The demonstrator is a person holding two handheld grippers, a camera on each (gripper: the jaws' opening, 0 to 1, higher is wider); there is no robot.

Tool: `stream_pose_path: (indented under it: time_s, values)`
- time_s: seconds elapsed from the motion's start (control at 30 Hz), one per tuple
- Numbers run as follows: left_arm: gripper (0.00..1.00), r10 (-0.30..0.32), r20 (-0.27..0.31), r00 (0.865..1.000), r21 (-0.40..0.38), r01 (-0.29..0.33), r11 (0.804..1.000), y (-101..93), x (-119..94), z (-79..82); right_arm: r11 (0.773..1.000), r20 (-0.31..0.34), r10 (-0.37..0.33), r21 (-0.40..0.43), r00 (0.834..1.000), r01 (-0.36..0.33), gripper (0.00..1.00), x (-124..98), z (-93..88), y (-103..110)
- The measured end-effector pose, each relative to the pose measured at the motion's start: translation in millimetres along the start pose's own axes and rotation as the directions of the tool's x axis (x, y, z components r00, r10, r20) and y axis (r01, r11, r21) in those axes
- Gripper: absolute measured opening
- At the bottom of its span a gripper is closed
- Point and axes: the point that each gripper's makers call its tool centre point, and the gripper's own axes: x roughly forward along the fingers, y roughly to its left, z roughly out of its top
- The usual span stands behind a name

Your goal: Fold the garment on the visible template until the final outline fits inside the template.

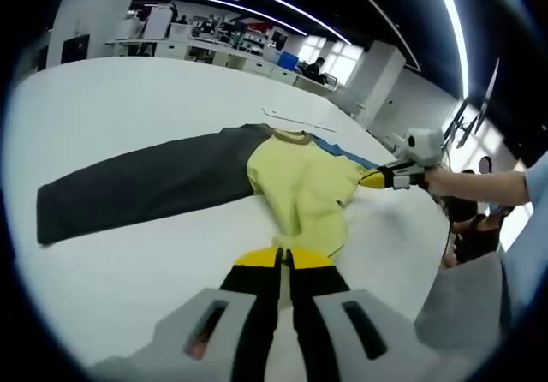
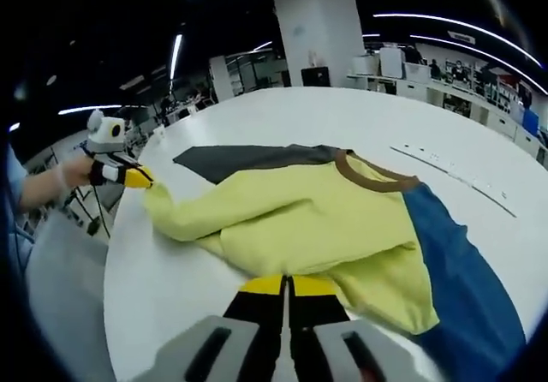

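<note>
One long-sleeved garment of soft cloth, with a pale yellow body, a brown collar, one dark grey sleeve and one blue sleeve (image 1: 295,189) (image 2: 317,219), lay partly bunched on one broad white table (image 1: 128,108) (image 2: 342,116). In the left gripper view the dark grey sleeve (image 1: 145,181) stretched flat across the table away from the yellow body, while the yellow cloth was gathered into folds toward the left claw (image 1: 283,258). That claw's two black jaws with yellow tips stood together, pinching the near yellow edge of the garment. In the right gripper view the right claw (image 2: 287,285), also two black jaws with yellow tips, was closed on the near yellow hem, and the blue sleeve (image 2: 462,279) ran down beside it. Each view also caught the other claw from the side: the right claw at the far edge of the left gripper view, gripping a pulled-out yellow corner with a person's hand (image 1: 441,179) behind it, and the left claw at the left of the right gripper view, held by a gloved hand (image 2: 73,172). Thin template lines (image 2: 454,172) (image 1: 295,123) marked the table beyond the collar.
</note>
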Motion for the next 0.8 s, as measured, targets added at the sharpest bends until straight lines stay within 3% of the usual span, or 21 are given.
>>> stream_pose_path:
  time_s: [0.4,0.8]
  values:
    - [0.00,-0.003,0.000,1.000,0.012,0.003,1.000,-0.4,-2.2,2.0,1.000,0.046,-0.003,0.032,0.999,0.002,0.00,-31.0,8.8,6.1]
    - [0.00,-0.007,-0.028,1.000,0.022,0.007,1.000,1.2,-8.4,-9.3,0.993,0.029,-0.037,0.117,0.999,0.033,0.00,-74.0,-27.9,9.4]
